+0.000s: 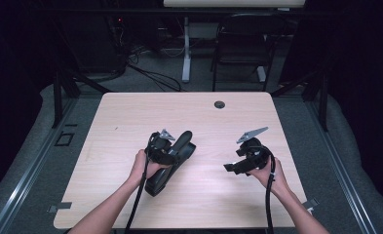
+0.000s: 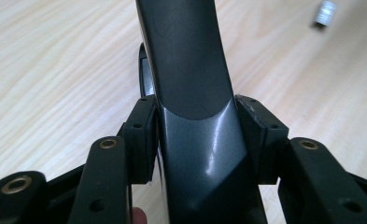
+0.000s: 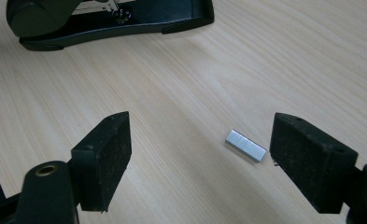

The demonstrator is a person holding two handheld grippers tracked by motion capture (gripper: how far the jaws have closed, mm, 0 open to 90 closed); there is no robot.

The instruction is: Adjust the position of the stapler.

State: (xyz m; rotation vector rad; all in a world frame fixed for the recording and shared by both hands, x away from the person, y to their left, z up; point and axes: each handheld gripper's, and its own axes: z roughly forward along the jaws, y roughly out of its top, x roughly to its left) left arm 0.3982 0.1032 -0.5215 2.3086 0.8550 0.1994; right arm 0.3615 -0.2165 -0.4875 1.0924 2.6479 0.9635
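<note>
High view: left claw (image 1: pixel 175 152) clamps the black plastic stapler (image 1: pixel 169 165) on the pale wooden tabletop (image 1: pixel 130 117); left gripper view: glossy arm looks slippery, grip mid-body; right gripper view: right claw (image 3: pixel 218 158) wide, straddling a light, small silver staple strip (image 3: pixel 245 145).

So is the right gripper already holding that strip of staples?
No, the right gripper is open and the staple strip lies on the table between its jaws.

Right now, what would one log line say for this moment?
left claw: shut on stapler | right claw: open around staple strip, not touching | table: stapler lying flat
</note>
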